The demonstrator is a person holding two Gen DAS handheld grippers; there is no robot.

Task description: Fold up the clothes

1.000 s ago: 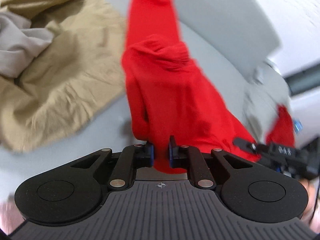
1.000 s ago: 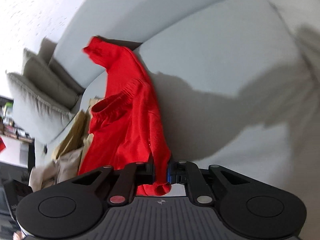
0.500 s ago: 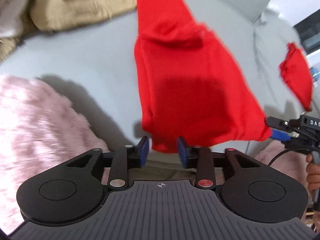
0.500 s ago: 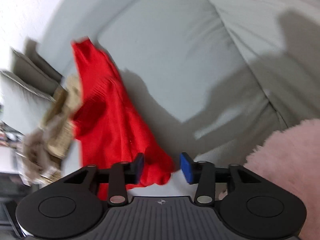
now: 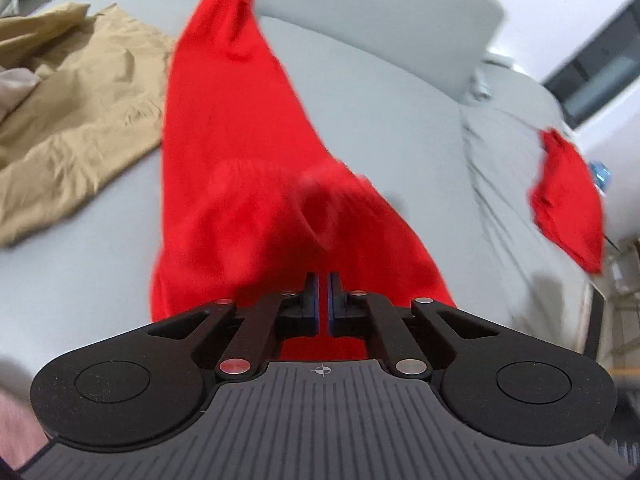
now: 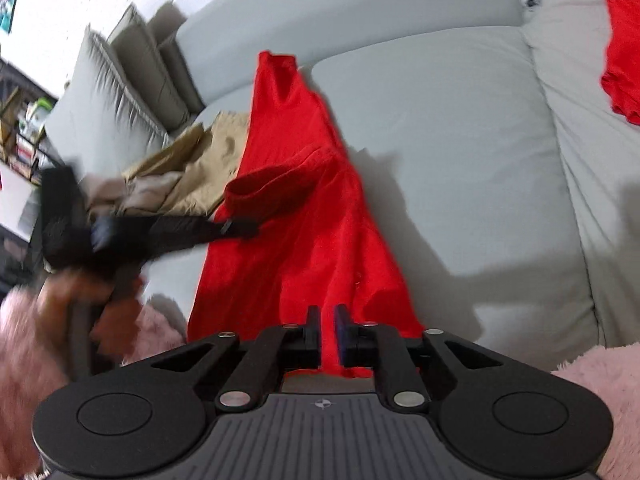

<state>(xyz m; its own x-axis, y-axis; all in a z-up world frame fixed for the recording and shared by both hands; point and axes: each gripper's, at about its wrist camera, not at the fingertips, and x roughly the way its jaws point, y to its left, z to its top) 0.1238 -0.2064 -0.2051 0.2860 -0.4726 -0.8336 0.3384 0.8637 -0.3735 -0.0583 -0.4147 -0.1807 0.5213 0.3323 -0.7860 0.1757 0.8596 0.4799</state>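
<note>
The red garment [image 5: 224, 168] lies stretched along the grey sofa [image 5: 380, 120], narrow end far, wide hem near, with tan clothes [image 5: 80, 112] just left of it. It looks like a soft, light knit, floppy, so I'd grab it by the hem corners.

The left gripper [image 5: 323, 300] has just been closing and its jaws are pressed together; with the blur, I can't tell if cloth is pinched.

The right gripper [image 6: 327, 332] has also been closing, and here a fold of the near hem sits clamped between the jaws.

1 more red piece [image 6: 624, 52] sits far right, cut off by the frame. The hand [image 6: 80, 292] at left is a smear.
</note>
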